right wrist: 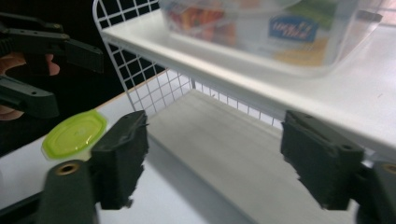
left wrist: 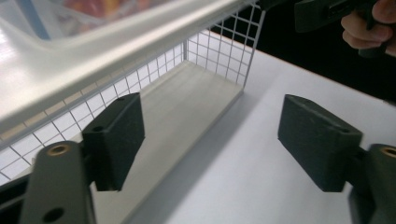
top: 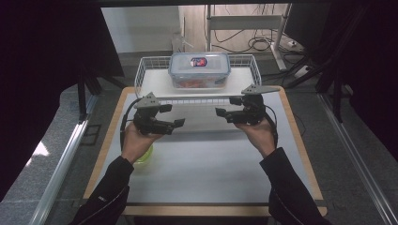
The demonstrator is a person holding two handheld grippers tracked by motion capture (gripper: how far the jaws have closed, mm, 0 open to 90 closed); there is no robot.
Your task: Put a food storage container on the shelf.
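Left tongs [top: 174,116] apart | right tongs [top: 224,112] apart | both raised, facing inward before basket [top: 146,65]

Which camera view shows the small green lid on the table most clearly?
The right gripper view: the green lid lies flat on the white table, with its whole top face showing. In the high view, the lid is mostly covered by the person's left hand.
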